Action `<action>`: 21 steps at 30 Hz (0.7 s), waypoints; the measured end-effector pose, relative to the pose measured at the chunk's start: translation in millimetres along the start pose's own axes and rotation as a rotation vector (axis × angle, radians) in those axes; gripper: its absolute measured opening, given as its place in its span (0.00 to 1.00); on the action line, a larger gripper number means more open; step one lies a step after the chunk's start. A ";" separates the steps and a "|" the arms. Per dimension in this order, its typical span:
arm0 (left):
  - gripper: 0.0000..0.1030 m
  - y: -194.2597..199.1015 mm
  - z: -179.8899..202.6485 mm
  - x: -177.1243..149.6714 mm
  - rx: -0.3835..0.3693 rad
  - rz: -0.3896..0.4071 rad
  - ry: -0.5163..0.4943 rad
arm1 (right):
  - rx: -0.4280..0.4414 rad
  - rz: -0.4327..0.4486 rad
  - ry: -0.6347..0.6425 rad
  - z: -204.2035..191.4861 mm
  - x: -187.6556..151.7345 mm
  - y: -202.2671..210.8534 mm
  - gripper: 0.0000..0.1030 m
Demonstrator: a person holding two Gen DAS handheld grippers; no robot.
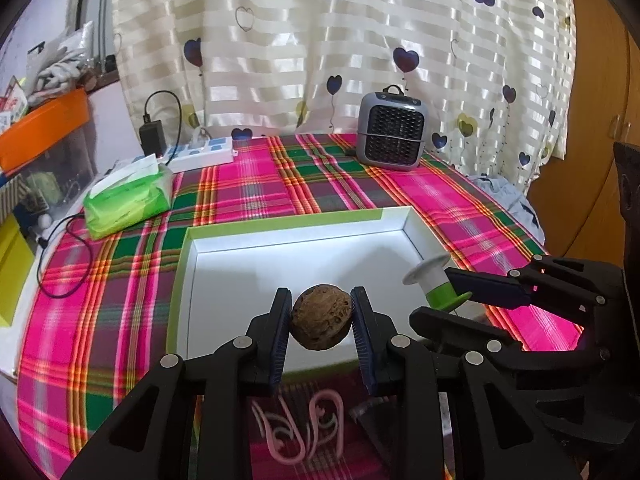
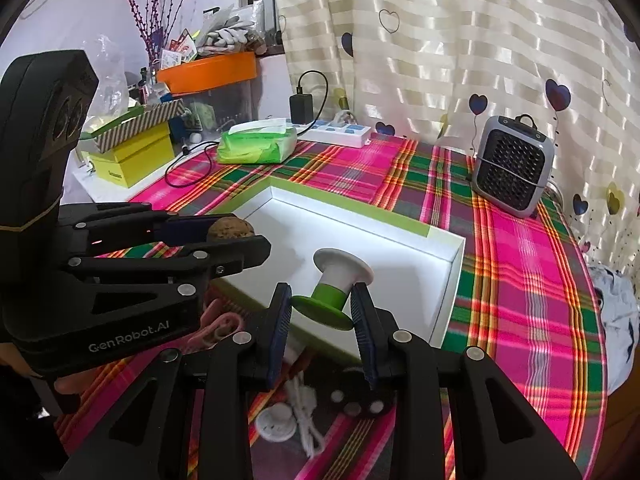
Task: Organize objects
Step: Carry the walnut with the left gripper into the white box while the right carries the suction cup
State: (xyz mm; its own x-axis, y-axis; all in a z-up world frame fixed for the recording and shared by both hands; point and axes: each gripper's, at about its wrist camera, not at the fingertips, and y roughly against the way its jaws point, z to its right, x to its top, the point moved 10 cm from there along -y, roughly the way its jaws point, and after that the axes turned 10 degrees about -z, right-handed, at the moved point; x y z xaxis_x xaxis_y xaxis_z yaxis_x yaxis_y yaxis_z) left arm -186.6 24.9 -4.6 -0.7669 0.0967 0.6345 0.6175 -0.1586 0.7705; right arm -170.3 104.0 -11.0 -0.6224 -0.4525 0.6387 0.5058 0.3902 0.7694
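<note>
I've got a walnut (image 1: 321, 317) pinched in the left gripper (image 1: 321, 322), pads closed to its width on both sides, hanging over the near end of the box (image 1: 416, 232). Right gripper (image 2: 322, 308) is clamped on the green half of a spool (image 2: 334, 289), jaws closed about as far, and it sits above the box's near right edge, white flange pointing inward. My read: both pieces are ready to go in, so I want each lowered until it nearly meets the white floor before I ease the jaws apart. The walnut is round, hard and wrinkled, so dropped from height it would likely roll; I'd set it toward a corner wall. The spool is smooth plastic with two wide flanges and a narrow waist; laid on its side it could roll too, so standing it on a flange looks safer. The box is shallow card, green rim, glossy white inside, resting on a plaid cloth over the desk (image 1: 120, 280). Pink clips (image 1: 304, 428) lie on the cloth below my left gripper, not yet boxed.
</note>
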 end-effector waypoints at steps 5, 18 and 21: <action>0.27 -16.7 -3.9 4.8 -0.006 -0.023 0.008 | -0.009 -0.019 0.005 7.9 6.1 -12.8 0.31; 0.27 -53.5 -9.5 2.5 -0.020 -0.094 0.011 | 0.011 -0.090 -0.015 22.1 9.4 -50.4 0.31; 0.27 -59.9 -8.9 0.4 -0.018 -0.110 0.004 | 0.017 -0.107 -0.020 24.0 6.6 -56.3 0.31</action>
State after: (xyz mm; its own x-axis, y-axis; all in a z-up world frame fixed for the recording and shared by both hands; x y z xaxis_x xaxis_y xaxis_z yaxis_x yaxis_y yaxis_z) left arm -225.5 25.7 -51.0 -0.8303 0.1109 0.5462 0.5266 -0.1650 0.8340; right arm -217.3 98.2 -50.4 -0.6842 -0.4762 0.5523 0.4256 0.3542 0.8327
